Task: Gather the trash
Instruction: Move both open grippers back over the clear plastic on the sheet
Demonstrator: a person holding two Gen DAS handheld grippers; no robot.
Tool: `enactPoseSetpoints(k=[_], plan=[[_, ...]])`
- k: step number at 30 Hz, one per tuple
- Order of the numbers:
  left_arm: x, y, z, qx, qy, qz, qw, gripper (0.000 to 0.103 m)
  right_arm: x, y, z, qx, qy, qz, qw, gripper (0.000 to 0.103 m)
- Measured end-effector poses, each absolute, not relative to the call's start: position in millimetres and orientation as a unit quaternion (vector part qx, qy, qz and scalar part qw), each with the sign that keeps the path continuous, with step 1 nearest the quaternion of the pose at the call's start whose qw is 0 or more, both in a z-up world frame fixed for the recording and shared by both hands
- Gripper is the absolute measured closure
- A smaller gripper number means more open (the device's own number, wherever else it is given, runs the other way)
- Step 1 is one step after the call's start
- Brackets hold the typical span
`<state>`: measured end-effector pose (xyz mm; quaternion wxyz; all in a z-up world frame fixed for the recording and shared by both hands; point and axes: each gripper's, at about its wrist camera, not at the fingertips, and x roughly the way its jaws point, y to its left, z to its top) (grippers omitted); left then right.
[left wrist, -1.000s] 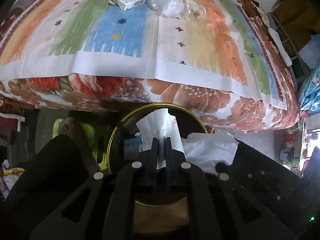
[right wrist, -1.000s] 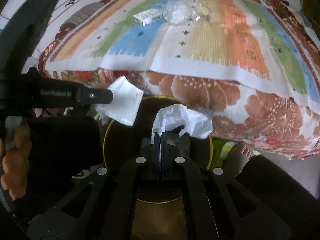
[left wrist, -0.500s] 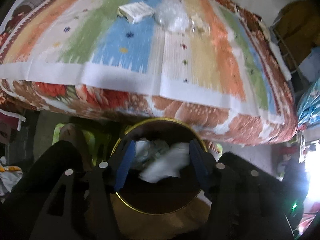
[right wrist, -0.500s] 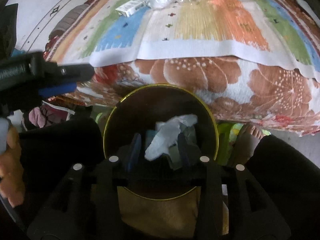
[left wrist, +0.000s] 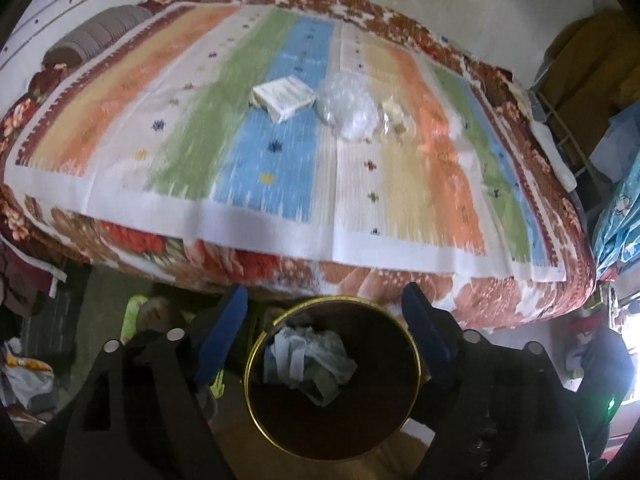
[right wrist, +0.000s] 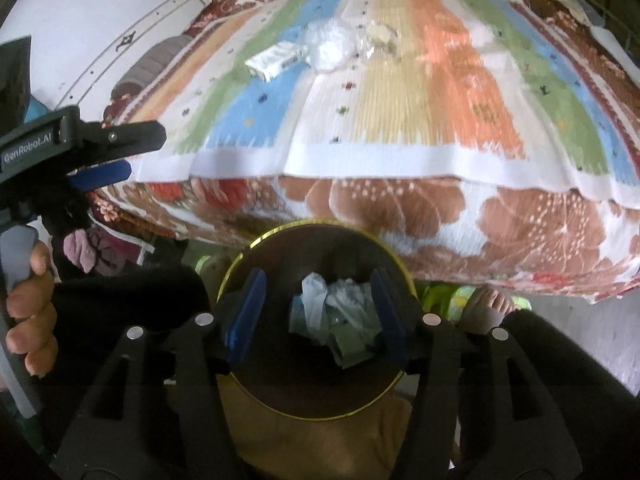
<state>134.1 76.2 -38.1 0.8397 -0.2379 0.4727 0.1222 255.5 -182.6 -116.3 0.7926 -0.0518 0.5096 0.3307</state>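
A dark round bin with a gold rim (left wrist: pixel 416 356) (right wrist: pixel 236 258) stands on the floor below the bed's edge, with crumpled white tissues (left wrist: pixel 316 360) (right wrist: pixel 340 320) lying inside. My left gripper (left wrist: pixel 326 312) hangs above the bin, its jaws opening wide with nothing between them. My right gripper (right wrist: pixel 318 292) also hovers over the bin, jaws opening and empty. On the striped bed cover lie a small white carton (left wrist: pixel 283 96) (right wrist: pixel 276 59), a crumpled clear plastic bag (left wrist: pixel 348 108) (right wrist: pixel 330 44) and a small yellowish wrapper (left wrist: pixel 394 118) (right wrist: pixel 380 36).
The bed (left wrist: pixel 360 240) with a floral blanket fills the upper half of both views. A person's bare foot (right wrist: pixel 490 304) and dark-trousered legs flank the bin. A grey ribbed cushion (left wrist: pixel 96 34) lies at the bed's far left. Clutter sits at the right (left wrist: pixel 616 216).
Both grippers were shut on white tissues over the bin; both have opened and the tissues have dropped into the bin. Both views have lifted, showing more of the bed.
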Motion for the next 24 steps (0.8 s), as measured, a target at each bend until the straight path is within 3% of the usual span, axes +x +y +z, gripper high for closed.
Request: enactPoseSetpoints(k=[7,10,17,24], plan=[[146,88,-30,-0.241,0.469,0.117,0.842,0.018,271,-185,-78,-0.072,0.449,0.323,0.830,0.040],[155,90,-27,-0.233,0.468,0.107,0.846,0.005,277,-184,-68,-0.078,0.433,0.326,0.836,0.031],[171,102,-12,-0.192,0.446,0.132,0.864,0.006,289,-182,-43,-0.110,0.384,0.327,0.856,0.013],[194,120,-15,-0.187,0.443,0.138,0.866,0.006,306,-175,-26,-0.116,0.338,0.323,0.876,0.010]])
